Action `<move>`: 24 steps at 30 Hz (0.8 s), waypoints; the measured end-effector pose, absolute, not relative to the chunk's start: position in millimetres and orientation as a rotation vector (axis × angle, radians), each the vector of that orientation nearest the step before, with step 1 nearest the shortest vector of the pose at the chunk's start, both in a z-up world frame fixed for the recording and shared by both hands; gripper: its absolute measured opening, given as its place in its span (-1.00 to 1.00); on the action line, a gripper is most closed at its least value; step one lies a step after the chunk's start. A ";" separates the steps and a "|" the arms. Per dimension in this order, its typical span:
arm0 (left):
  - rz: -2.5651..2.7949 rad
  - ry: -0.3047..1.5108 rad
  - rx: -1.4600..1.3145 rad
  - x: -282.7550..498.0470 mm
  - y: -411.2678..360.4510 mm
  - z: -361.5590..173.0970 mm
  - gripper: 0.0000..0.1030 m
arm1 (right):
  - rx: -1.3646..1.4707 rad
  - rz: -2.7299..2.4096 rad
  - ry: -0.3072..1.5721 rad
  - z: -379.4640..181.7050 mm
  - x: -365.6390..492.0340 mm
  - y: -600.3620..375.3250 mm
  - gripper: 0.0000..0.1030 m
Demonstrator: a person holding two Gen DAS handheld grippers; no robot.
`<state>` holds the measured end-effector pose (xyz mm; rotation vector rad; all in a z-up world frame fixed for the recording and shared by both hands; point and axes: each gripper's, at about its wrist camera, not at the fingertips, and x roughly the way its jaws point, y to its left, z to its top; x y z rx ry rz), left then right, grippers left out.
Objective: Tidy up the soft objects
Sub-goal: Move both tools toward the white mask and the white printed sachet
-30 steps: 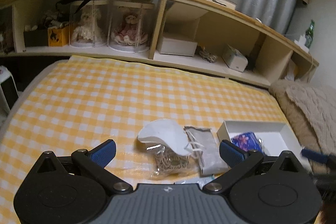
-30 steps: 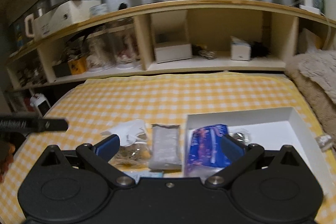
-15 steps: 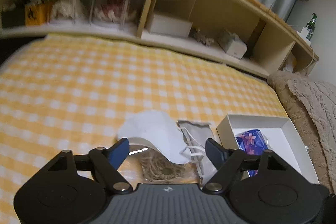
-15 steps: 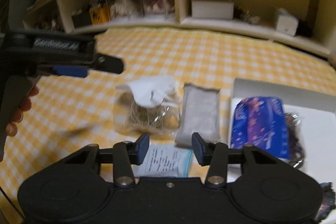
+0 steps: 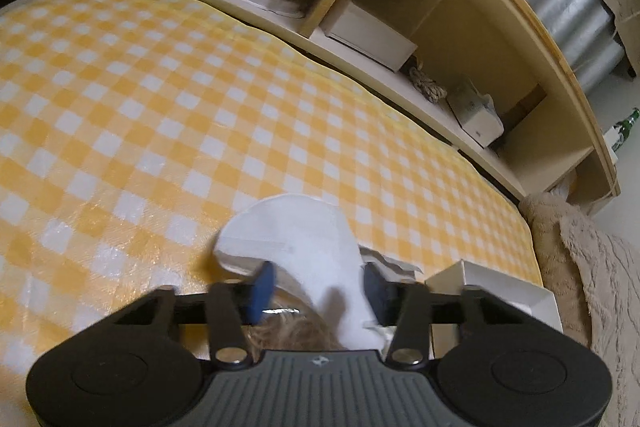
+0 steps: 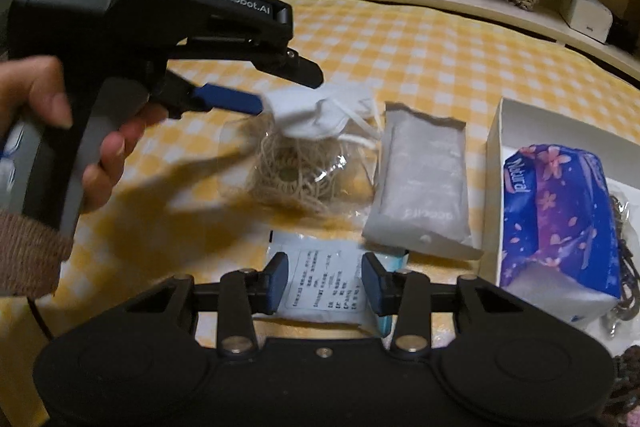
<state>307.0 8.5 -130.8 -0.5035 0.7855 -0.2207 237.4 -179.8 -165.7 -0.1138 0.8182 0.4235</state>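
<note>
White face mask (image 6: 320, 113) lies folded on top of a clear bag of beige netting (image 6: 298, 169), on the yellow-checked sheet (image 5: 160, 99) covering the bed; long axis roughly left-right in the right wrist view, ear loops trailing toward the grey pouch (image 6: 424, 183). Left gripper (image 5: 316, 285) is low over the mask, jaws apart, blue pads either side of the mask's near part; can't tell if they touch it. In the right wrist view one blue finger (image 6: 226, 99) reaches the mask's left edge. Grey pouch is just right of the bag, long axis running away from camera. White box (image 6: 496, 163) further right holds a purple floral tissue pack (image 6: 556, 223). Right gripper (image 6: 324, 281) hovers with jaws apart over a white printed packet (image 6: 324, 287). Wooden shelf (image 5: 440, 39) behind the bed.
</note>
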 end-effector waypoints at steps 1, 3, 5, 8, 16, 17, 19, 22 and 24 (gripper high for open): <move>-0.218 0.781 -0.508 308.6 9.2 -132.7 -0.94 | -0.113 0.423 0.821 -167.7 238.1 -179.9 -0.18; -0.225 0.783 -0.528 310.1 10.9 -137.2 -1.00 | -0.117 0.425 0.831 -172.2 239.6 -179.5 -0.18; -0.218 0.799 -0.546 309.4 11.7 -141.3 -1.00 | -0.132 0.429 0.837 -176.7 239.6 -178.6 -0.18; -0.225 0.796 -0.535 304.9 9.7 -140.2 -1.00 | -0.184 0.444 0.837 -179.9 234.0 -175.0 -0.17; -0.217 0.800 -0.501 277.7 13.4 -113.8 -1.00 | -0.254 0.501 0.875 -180.2 216.9 -168.6 -0.16; -0.211 0.804 -0.498 272.1 16.1 -109.1 -1.00 | -0.261 0.511 0.881 -179.8 213.9 -168.3 -0.16; -0.200 0.807 -0.498 260.3 21.6 -100.3 -1.00 | -0.278 0.534 0.891 -179.3 207.8 -167.4 -0.16; -0.190 0.835 -0.461 239.4 29.5 -88.5 -1.00 | -0.292 0.566 0.906 -178.4 200.2 -167.2 -0.16; -0.175 0.856 -0.433 225.4 36.4 -80.9 -1.00 | -0.305 0.589 0.916 -178.0 195.4 -166.1 -0.17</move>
